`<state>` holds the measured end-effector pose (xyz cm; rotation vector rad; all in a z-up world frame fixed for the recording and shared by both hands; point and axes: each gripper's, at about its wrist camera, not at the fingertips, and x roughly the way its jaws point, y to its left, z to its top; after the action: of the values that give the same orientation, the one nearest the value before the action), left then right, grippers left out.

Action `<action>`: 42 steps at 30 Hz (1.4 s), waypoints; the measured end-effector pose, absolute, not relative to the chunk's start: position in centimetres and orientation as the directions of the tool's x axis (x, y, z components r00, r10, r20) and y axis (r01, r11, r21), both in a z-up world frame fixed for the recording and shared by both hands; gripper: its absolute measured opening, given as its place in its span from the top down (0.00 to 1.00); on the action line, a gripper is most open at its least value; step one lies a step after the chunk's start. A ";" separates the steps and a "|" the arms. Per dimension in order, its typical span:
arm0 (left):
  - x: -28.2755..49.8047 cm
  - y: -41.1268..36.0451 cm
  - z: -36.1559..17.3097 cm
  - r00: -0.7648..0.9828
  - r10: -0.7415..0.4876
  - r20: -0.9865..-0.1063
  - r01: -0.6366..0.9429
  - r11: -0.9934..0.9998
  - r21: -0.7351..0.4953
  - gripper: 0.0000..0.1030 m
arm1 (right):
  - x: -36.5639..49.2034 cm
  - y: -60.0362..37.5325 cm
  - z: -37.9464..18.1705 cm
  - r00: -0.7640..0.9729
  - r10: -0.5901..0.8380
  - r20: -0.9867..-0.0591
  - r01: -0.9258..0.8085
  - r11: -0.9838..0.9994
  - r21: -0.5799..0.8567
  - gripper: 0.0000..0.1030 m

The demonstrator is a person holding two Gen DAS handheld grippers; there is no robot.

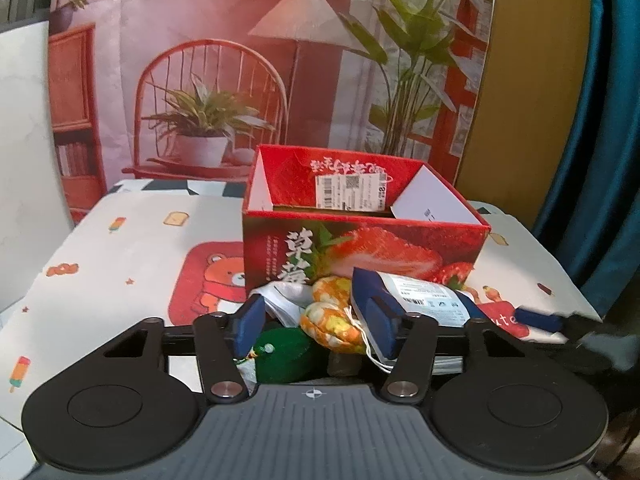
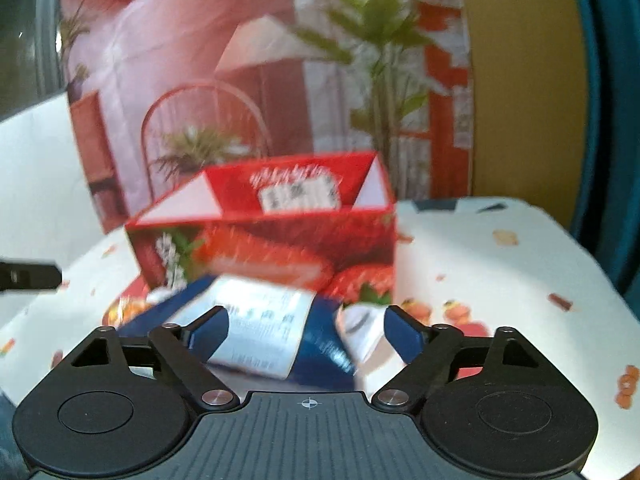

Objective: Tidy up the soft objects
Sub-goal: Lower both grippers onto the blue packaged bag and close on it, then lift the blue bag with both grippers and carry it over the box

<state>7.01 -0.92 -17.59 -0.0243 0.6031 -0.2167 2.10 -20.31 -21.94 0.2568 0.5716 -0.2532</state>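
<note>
A heap of soft things lies in front of the open red strawberry box (image 1: 360, 216). In the left wrist view my left gripper (image 1: 316, 316) straddles an orange-and-yellow plush (image 1: 328, 322). A green plush (image 1: 280, 352) lies below the plush, and there is a small gap at each pad. A blue packet with a white label (image 1: 424, 300) lies just to the right. In the blurred right wrist view my right gripper (image 2: 306, 328) stands wide around that blue packet (image 2: 260, 332) and a white packet (image 2: 360, 332). I see no pad pressing on either.
A white cloth with cartoon prints (image 1: 120, 256) covers the table. A printed backdrop of a chair and plants (image 1: 208, 92) hangs behind the box. A teal curtain (image 1: 600, 120) is at the right. Crumpled white material (image 1: 280, 300) lies by the left pad.
</note>
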 end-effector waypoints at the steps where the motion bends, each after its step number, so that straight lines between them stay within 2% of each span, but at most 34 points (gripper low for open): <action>1: 7.1 -0.9 -17.7 0.797 -0.215 -0.564 0.197 0.976 -0.093 0.48 | 2.3 -20.2 -22.4 0.804 -0.152 -0.575 0.298 0.940 0.168 0.27; 4: 7.5 -1.0 -18.5 0.774 -0.241 -0.585 0.212 0.970 -0.119 0.52 | 2.6 -19.9 -23.6 0.783 -0.129 -0.608 0.286 0.944 0.167 0.29; 11: 8.9 -3.0 -19.1 0.745 -0.276 -0.608 0.273 0.957 -0.101 0.56 | 2.4 -20.0 -24.6 0.788 -0.109 -0.606 0.275 0.943 0.188 0.29; 15: 11.1 -4.3 -19.6 0.704 -0.309 -0.639 0.320 0.942 -0.103 0.66 | 2.3 -20.2 -24.8 0.792 -0.097 -0.602 0.269 0.942 0.203 0.30; 24: 14.7 -6.1 -23.7 0.614 -0.347 -0.709 0.355 0.924 -0.144 0.66 | 2.2 -21.0 -25.4 0.795 -0.072 -0.602 0.266 0.933 0.241 0.39; 34: 15.4 -5.5 -25.3 0.605 -0.369 -0.706 0.359 0.917 -0.172 0.64 | 4.0 -22.5 -25.7 0.782 -0.045 -0.622 0.265 0.927 0.265 0.39; 37: 15.4 -5.4 -25.3 0.610 -0.367 -0.703 0.358 0.918 -0.168 0.64 | 4.8 -22.8 -25.6 0.774 -0.052 -0.631 0.262 0.934 0.244 0.34; 42: 15.2 -5.7 -25.3 0.622 -0.354 -0.698 0.372 0.918 -0.134 0.64 | 5.8 -24.1 -26.4 0.765 0.005 -0.644 0.265 0.909 0.322 0.36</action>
<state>15.16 -5.72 -25.25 0.0239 0.7967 -0.4171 5.80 -24.12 -26.37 0.4135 0.6898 -0.1454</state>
